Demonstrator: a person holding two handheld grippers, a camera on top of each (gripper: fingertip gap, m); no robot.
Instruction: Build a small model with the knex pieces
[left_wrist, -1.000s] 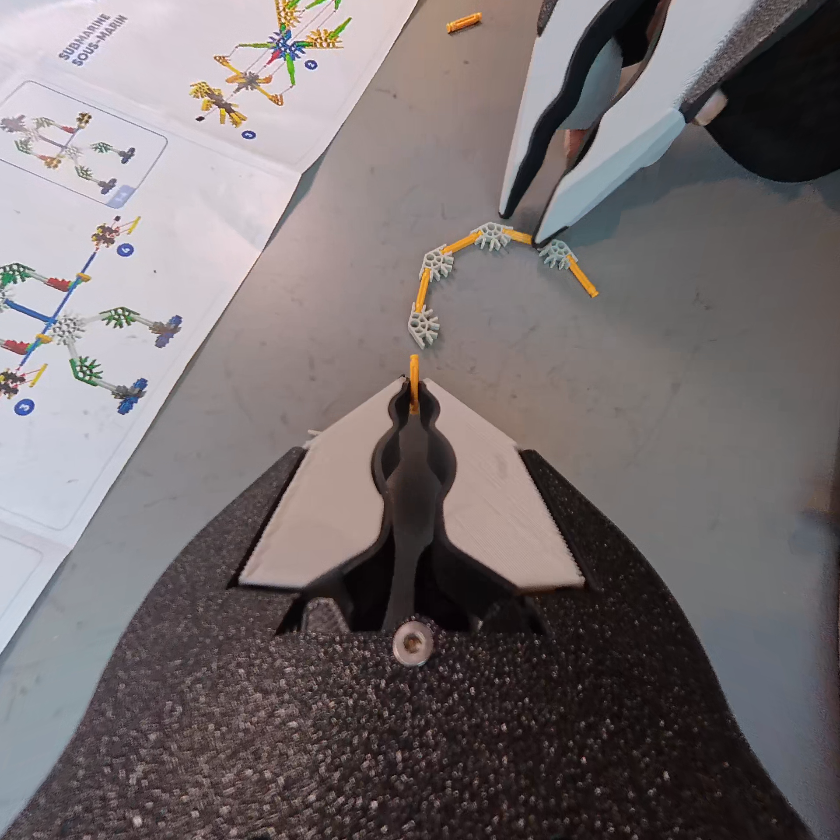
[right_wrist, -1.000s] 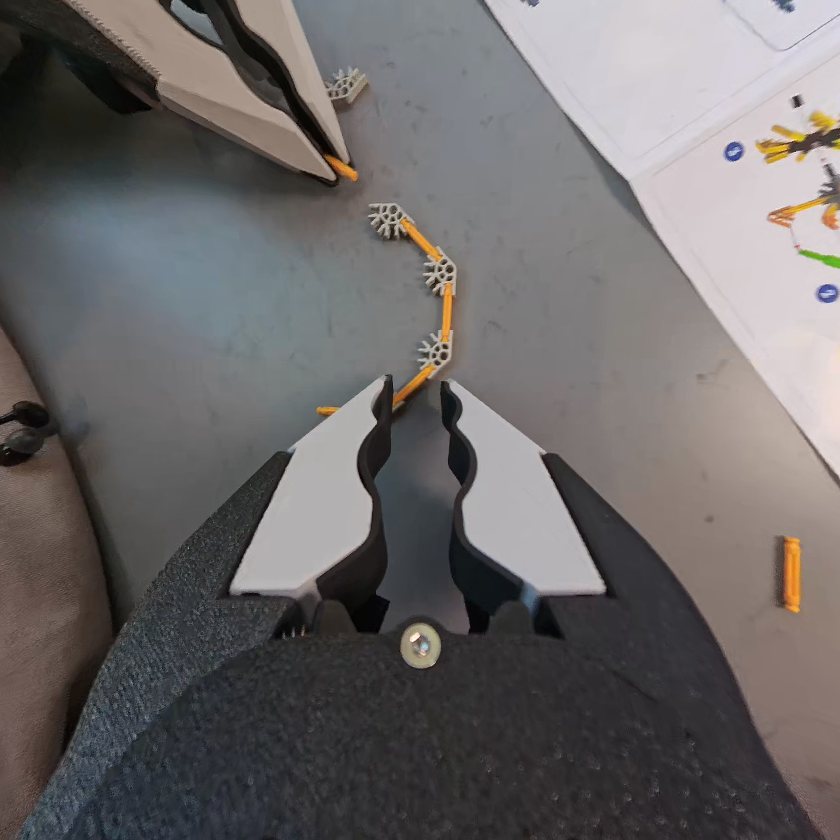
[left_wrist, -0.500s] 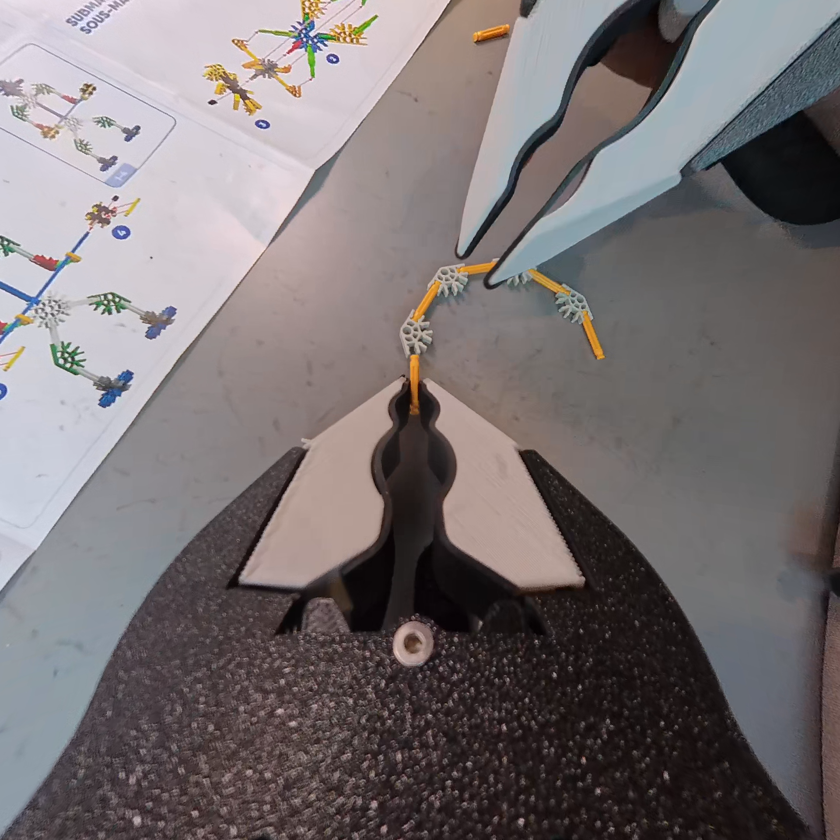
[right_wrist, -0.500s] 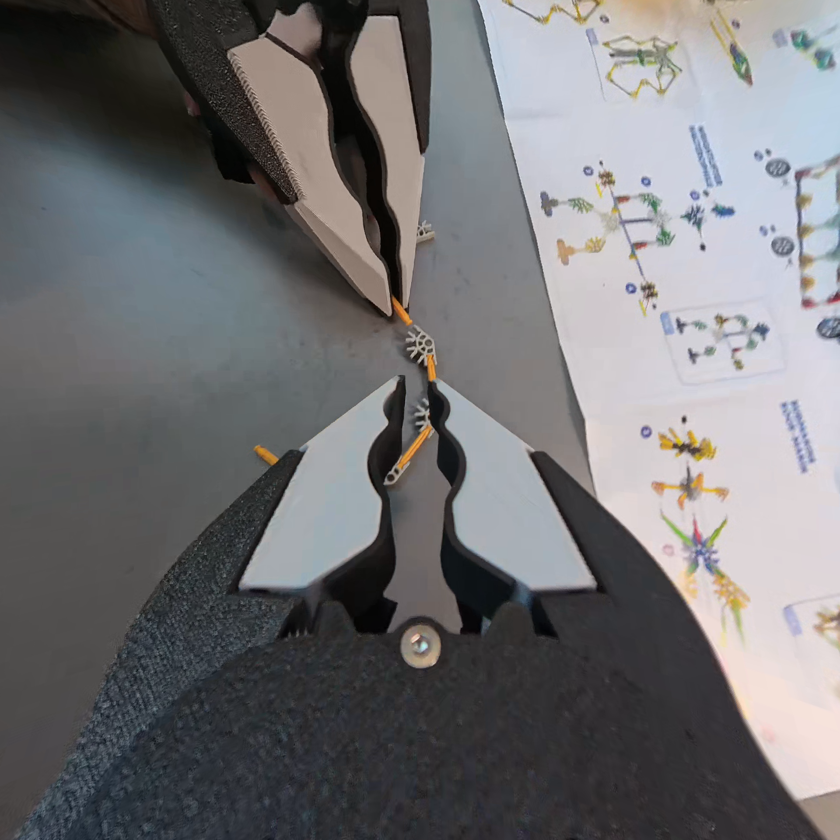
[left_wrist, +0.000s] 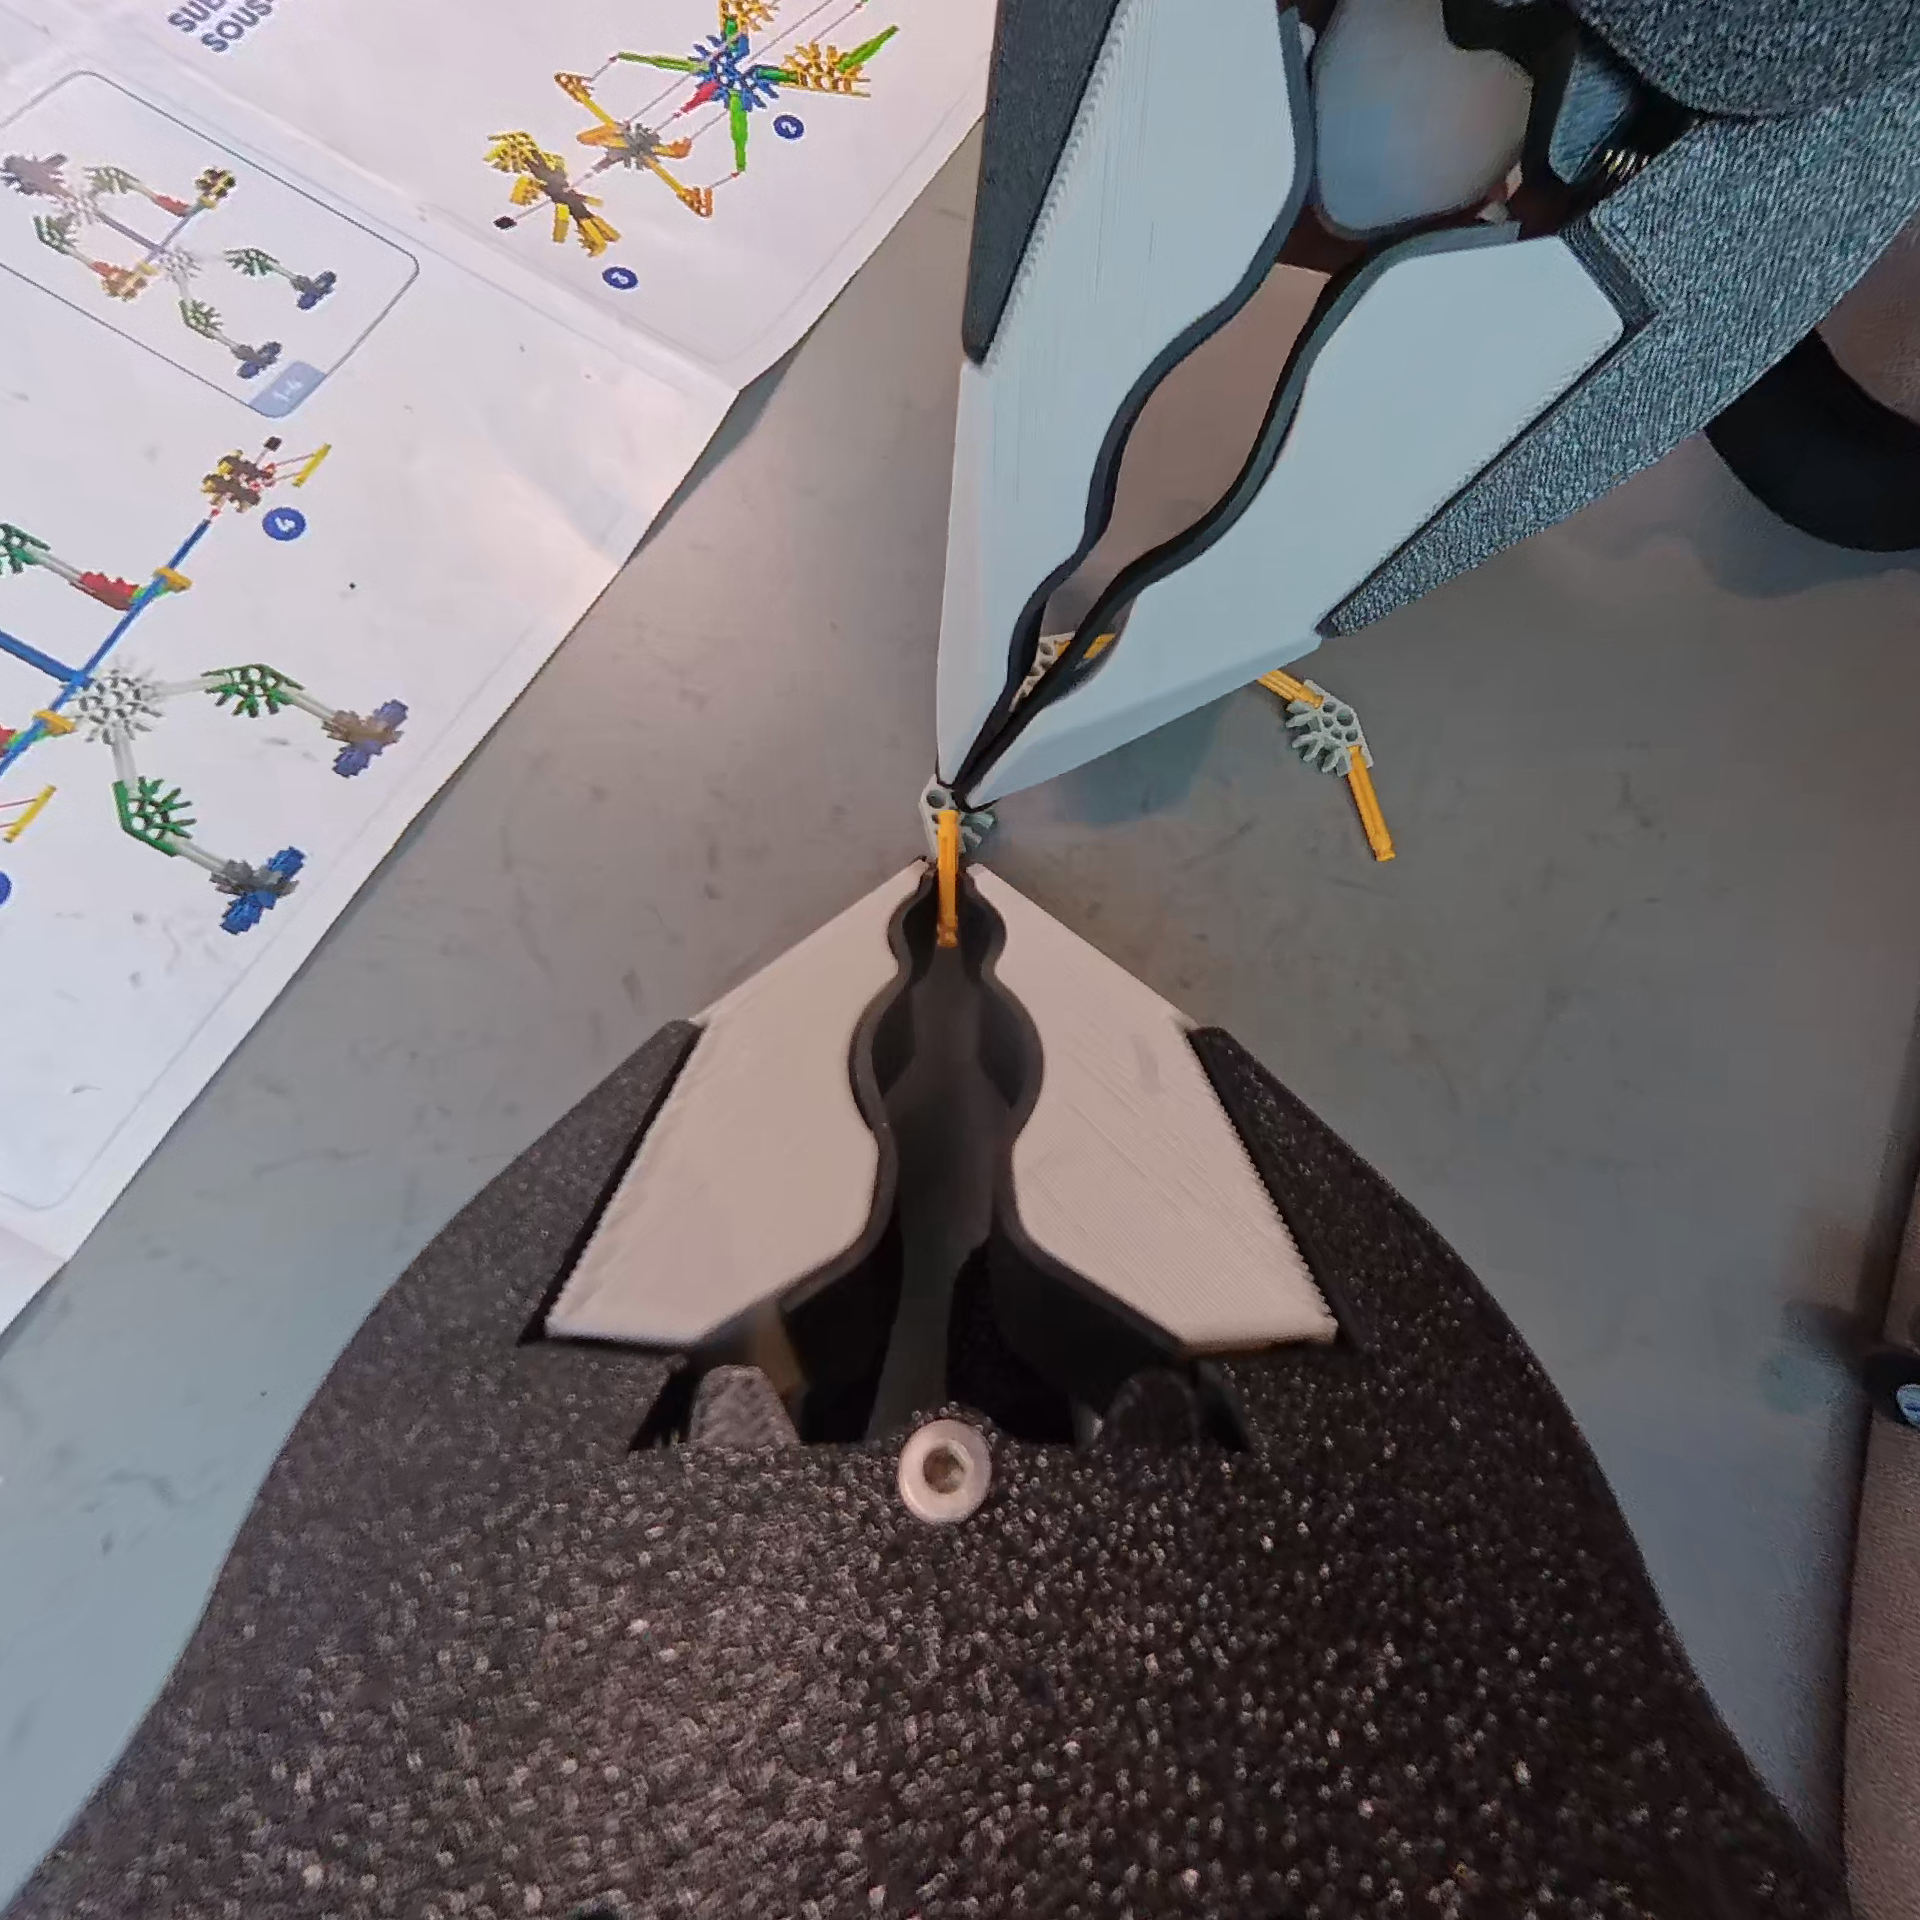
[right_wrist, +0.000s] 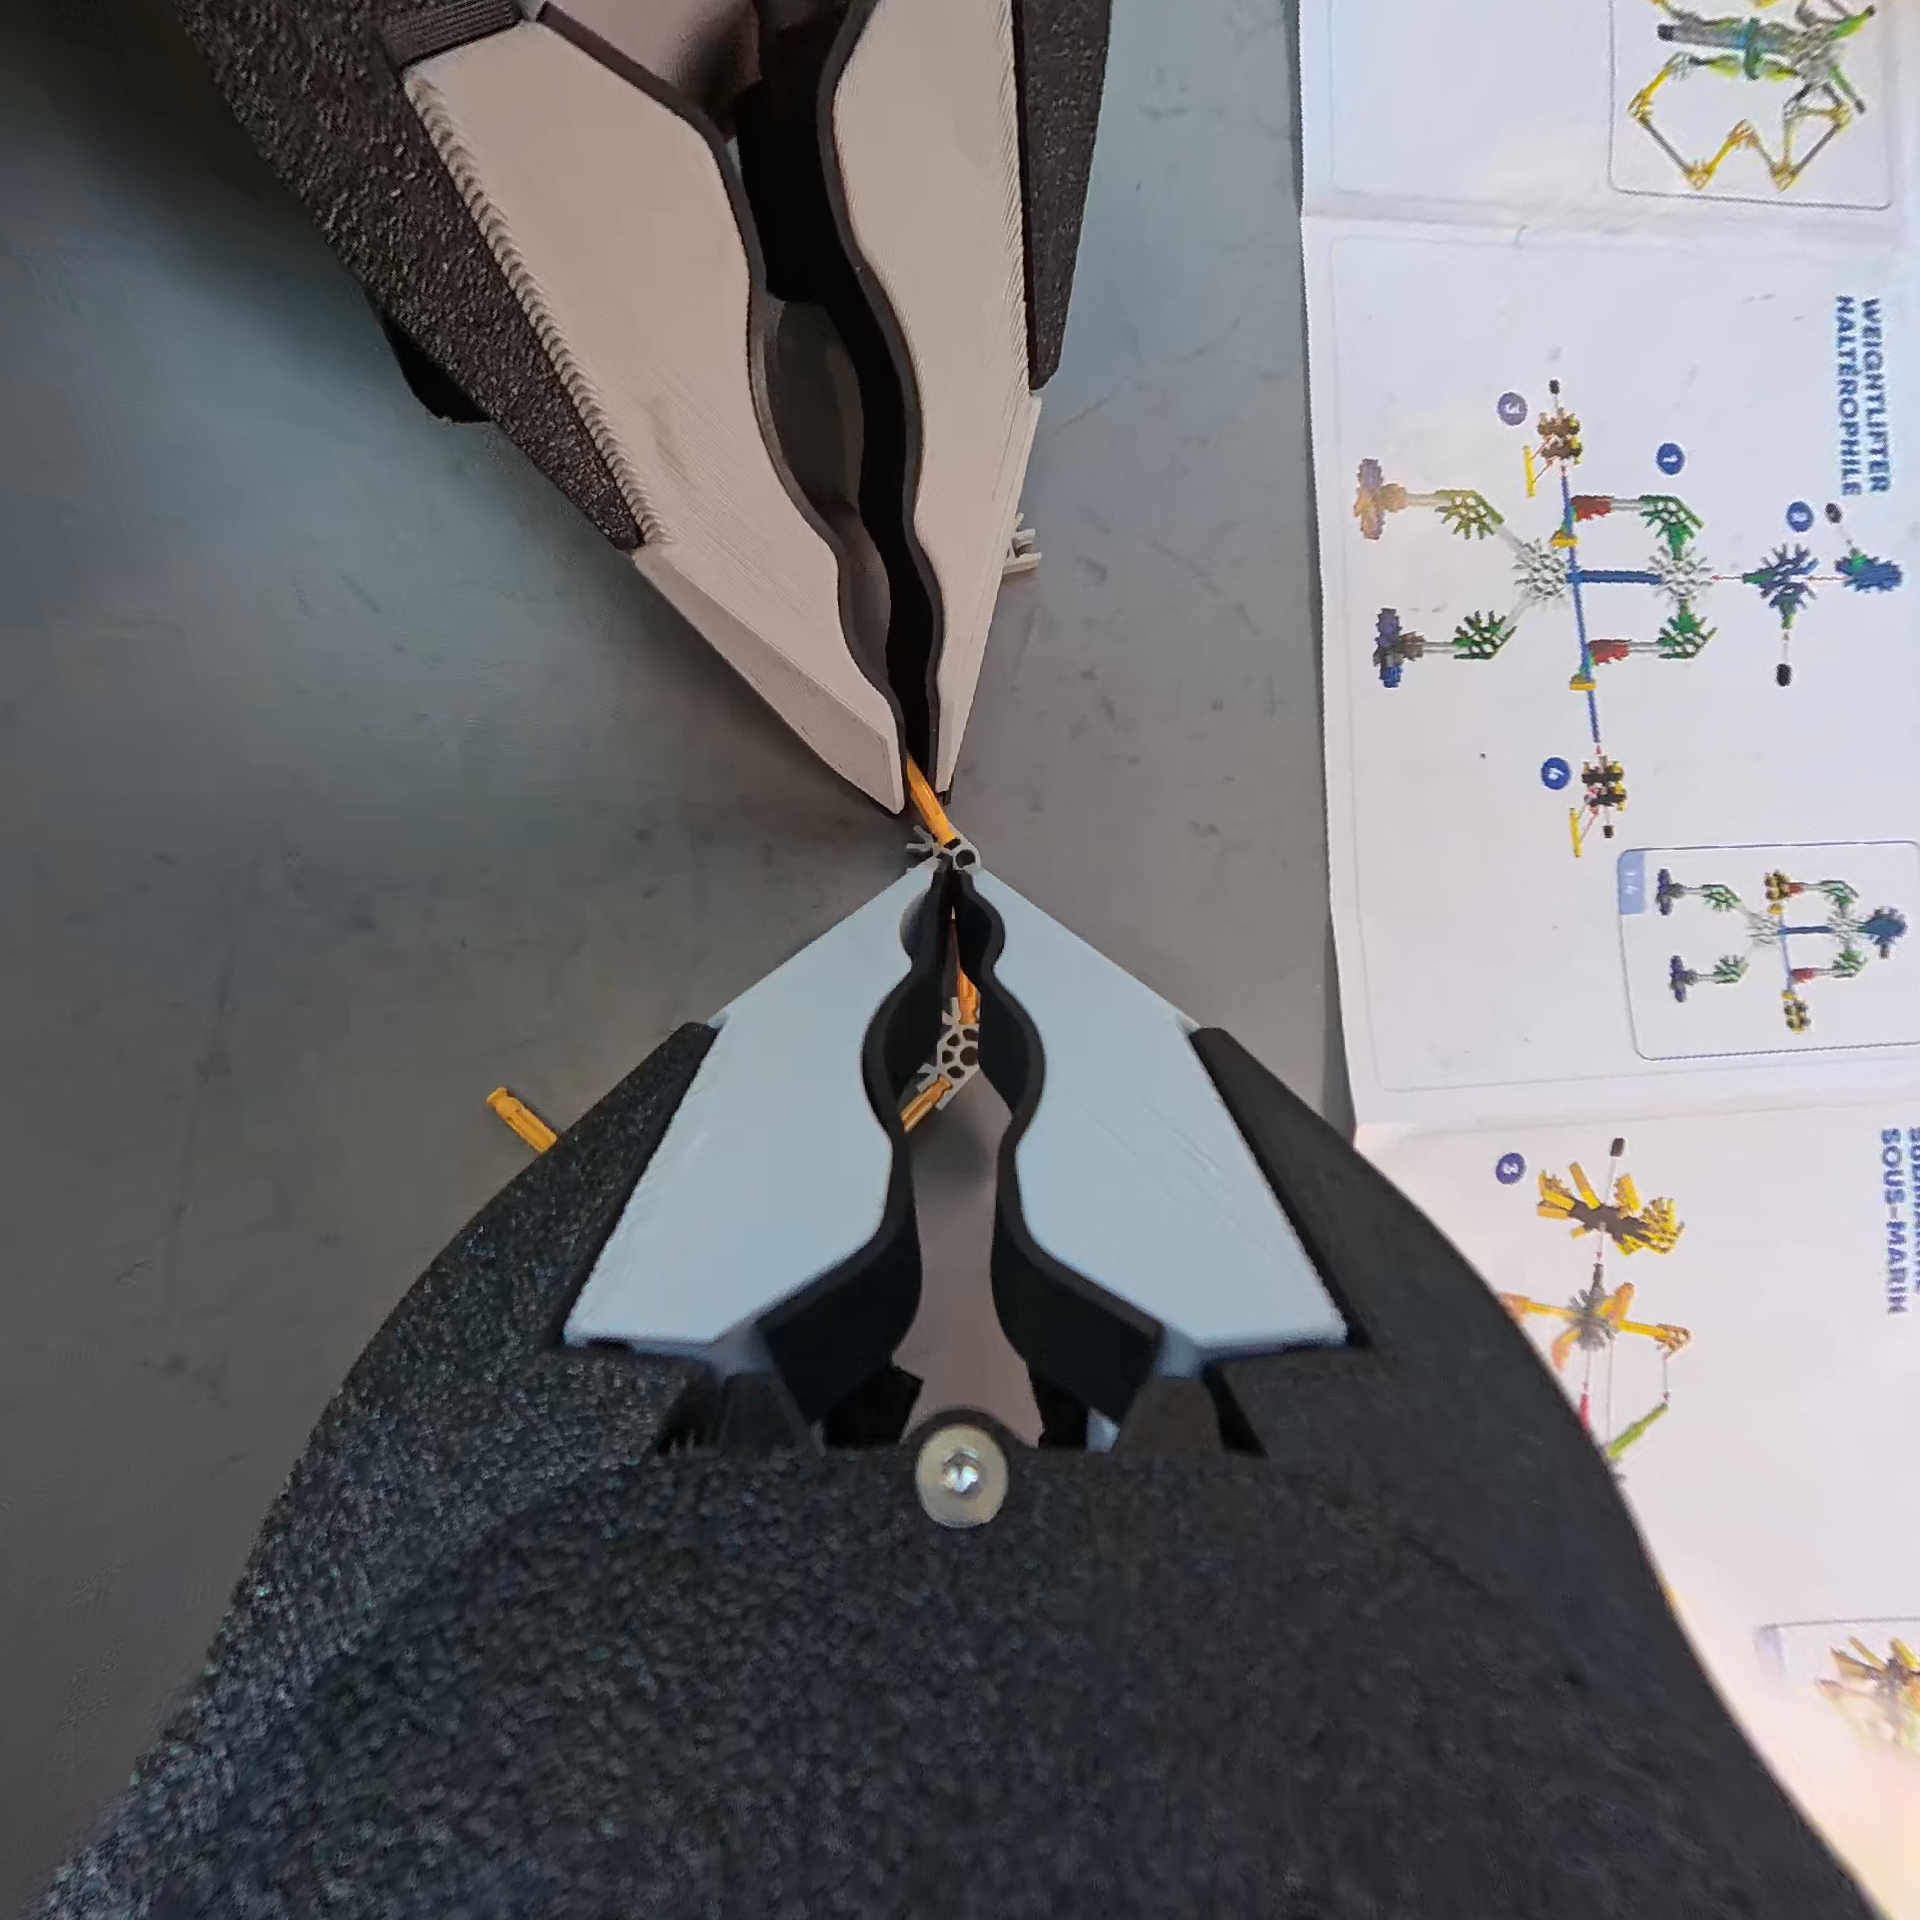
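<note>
My left gripper (left_wrist: 945, 868) is shut on a short yellow rod (left_wrist: 948, 899) that points forward out of its tips. My right gripper (left_wrist: 956, 795) comes down from the upper right, tip to tip with it. It is shut on a chain of grey snowflake connectors and yellow rods. The rod's free end touches the chain's end connector (left_wrist: 948, 816). The chain's tail (left_wrist: 1330, 738) lies on the table behind the right gripper. In the right wrist view my right gripper (right_wrist: 948, 878) pinches the chain, with a connector (right_wrist: 956, 1049) between its fingers. The left gripper (right_wrist: 920, 795) faces it.
A white instruction sheet (left_wrist: 312, 416) with coloured model drawings covers the grey table's left side, and shows at the right in the right wrist view (right_wrist: 1610, 727). A loose grey connector (right_wrist: 1023, 545) lies behind the left gripper. The chain's yellow rod end (right_wrist: 520, 1117) sticks out left. My two grippers' fingertips are within a few centimetres of each other.
My right gripper has moved along the chain to its end connector and shut on it. The two grippers have come together, so my left gripper's rod now meets that connector.
</note>
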